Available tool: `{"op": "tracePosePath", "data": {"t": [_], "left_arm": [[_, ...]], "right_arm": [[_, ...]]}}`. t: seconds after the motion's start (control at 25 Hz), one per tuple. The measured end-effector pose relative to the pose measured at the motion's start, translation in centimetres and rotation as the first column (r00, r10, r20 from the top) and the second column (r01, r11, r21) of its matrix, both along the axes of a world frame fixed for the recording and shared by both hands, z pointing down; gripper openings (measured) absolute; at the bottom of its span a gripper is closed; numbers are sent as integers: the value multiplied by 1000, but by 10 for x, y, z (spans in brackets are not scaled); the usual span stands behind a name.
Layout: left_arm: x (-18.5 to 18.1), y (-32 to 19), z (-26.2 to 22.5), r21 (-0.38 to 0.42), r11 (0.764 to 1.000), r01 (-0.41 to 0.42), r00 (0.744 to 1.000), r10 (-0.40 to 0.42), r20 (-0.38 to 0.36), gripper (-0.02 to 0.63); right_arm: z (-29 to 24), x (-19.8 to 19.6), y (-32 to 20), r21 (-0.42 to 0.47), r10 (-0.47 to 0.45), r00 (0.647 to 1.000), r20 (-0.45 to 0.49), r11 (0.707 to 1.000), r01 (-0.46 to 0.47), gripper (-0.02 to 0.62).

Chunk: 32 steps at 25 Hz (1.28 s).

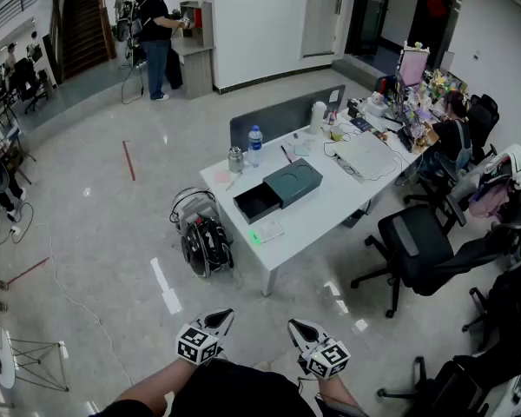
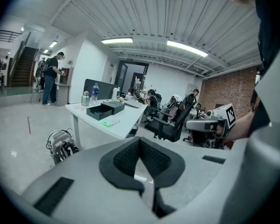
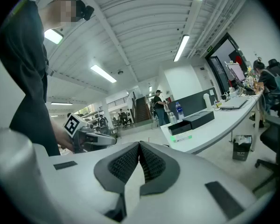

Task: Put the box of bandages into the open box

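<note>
The left gripper (image 1: 217,320) and right gripper (image 1: 302,328) are both closed and empty, well apart from the table (image 1: 326,211). The box of bandages (image 1: 266,232) lies just beside the open box (image 1: 258,201), on its near side. It is better to step closer first, then open the jaws.

Large open office. Floor (image 1: 95,224) pale, glossy, reflects lamps; short red strip (image 1: 128,160) on it. White desk (image 1: 317,220) in middle, grey partition panel (image 1: 282,115) along its far edge. Black swivel chair (image 1: 414,246) just beside desk, on right. White wall (image 1: 260,16) behind, dark doorway (image 1: 425,33) at far right. Staircase (image 1: 82,24) at far left, low counter (image 1: 195,59) near it. Ceiling (image 2: 144,13) white, ribbed, with long tube lamps (image 2: 117,40). Brick wall (image 2: 233,90) on one side.
</note>
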<state>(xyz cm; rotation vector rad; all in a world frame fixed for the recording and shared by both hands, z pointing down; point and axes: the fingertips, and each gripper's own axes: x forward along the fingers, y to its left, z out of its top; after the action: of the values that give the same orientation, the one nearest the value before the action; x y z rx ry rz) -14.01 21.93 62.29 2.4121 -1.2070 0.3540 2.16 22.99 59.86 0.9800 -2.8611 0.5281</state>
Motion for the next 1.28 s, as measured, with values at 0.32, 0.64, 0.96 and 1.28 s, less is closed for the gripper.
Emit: {"op": "tracePosePath", "data": {"t": [0.32,0.64,0.96,1.28], "left_arm": [[-19,2,8,-9,1000,15,1000,-14,18,8],[-7,7,6,-11,1000,3,1000,-2,31,8],[-6,5,-5,8,999,37,998,-37,55,8],[-13,4,-4,-2,999,33,997,-33,70,8]], "right_arm": [[0,-17,0,7,-6,1000,4,1000,6,26],[-2,-5,0,14,32,999,40,999,-32,26],[4,7,4,1,27,999,31,1000,-27,26],[12,7,-5,-13,45,998,40,999,-45,26]]}}
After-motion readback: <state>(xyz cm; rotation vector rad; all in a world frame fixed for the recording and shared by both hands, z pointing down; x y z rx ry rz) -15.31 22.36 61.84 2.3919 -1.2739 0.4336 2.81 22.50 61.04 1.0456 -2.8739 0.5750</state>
